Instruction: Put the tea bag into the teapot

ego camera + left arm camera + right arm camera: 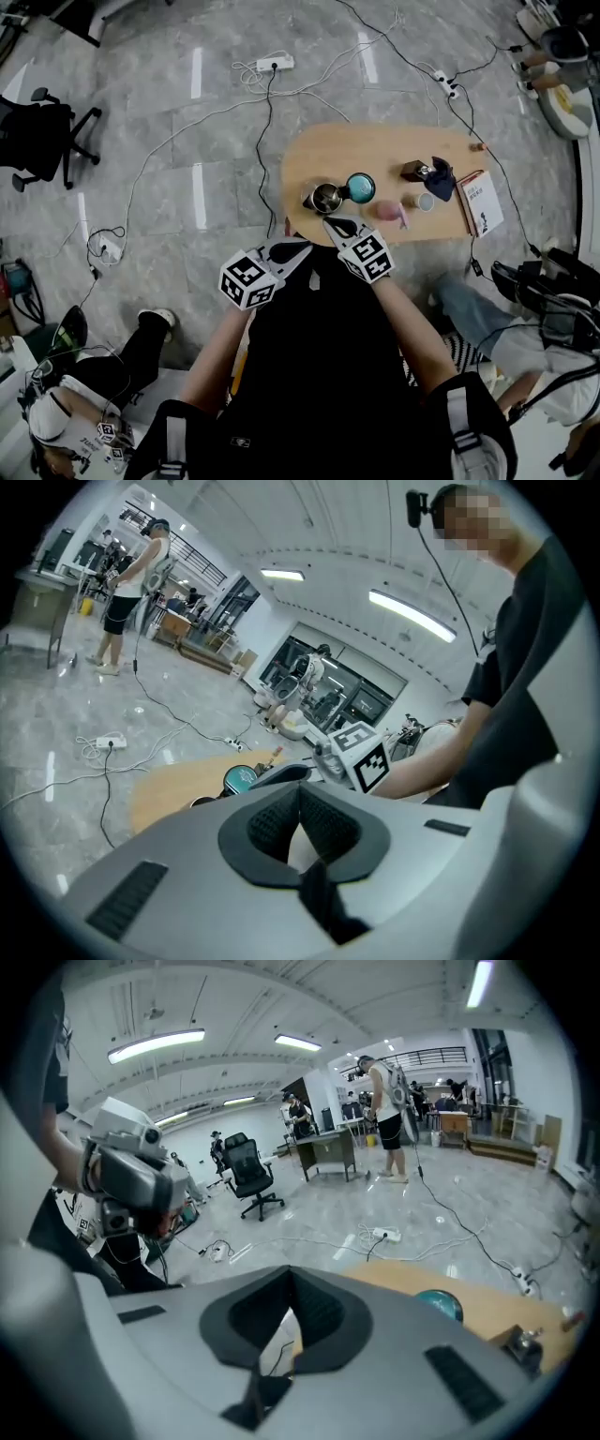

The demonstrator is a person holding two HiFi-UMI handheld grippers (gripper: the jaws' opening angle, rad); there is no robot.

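Two grippers, left gripper [302, 247] and right gripper [330, 222], each with jaws pressed together on nothing, at the table's [375, 145] near edge. One open metal teapot [325, 198], upright, near that edge. One teal disc [360, 187] touching it. One pink packet [387, 210] just right; too small to tell its long axis.

Bright, even light; fisheye-bent edges.

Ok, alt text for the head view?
From above, a person holds the left gripper and right gripper, both shut, by the near edge of an oval wooden table. On it are a metal teapot, a teal round object and a book.
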